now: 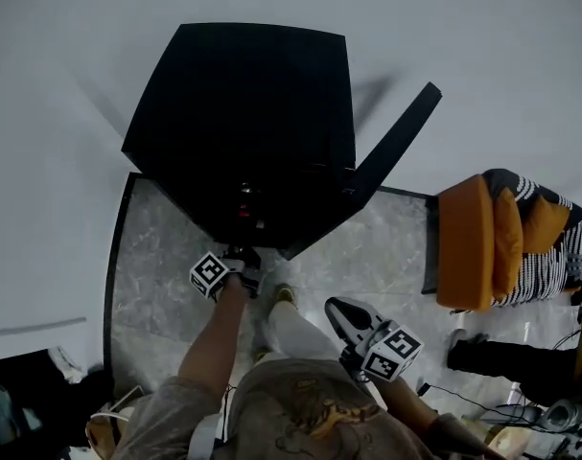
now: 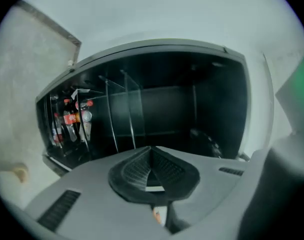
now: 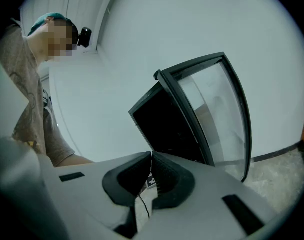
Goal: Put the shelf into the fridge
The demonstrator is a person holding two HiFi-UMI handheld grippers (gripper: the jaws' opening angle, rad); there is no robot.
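A black fridge (image 1: 243, 123) stands against the white wall with its glass door (image 1: 396, 147) swung open to the right. My left gripper (image 1: 244, 259) is at the fridge's open front, jaws shut with nothing between them. In the left gripper view the dark inside shows two thin glass shelf panes (image 2: 127, 111) set in it and bottles (image 2: 71, 120) at one side. My right gripper (image 1: 334, 307) hangs back near my body, shut and empty. In the right gripper view its fingertips (image 3: 151, 156) meet, with the fridge (image 3: 167, 126) and its door (image 3: 217, 114) beyond them.
An orange cushioned seat with striped fabric (image 1: 497, 238) stands to the right of the door. Cables and small items (image 1: 530, 405) lie on the floor at lower right. My legs and a shoe (image 1: 285, 295) are on the marble floor (image 1: 156, 276) before the fridge.
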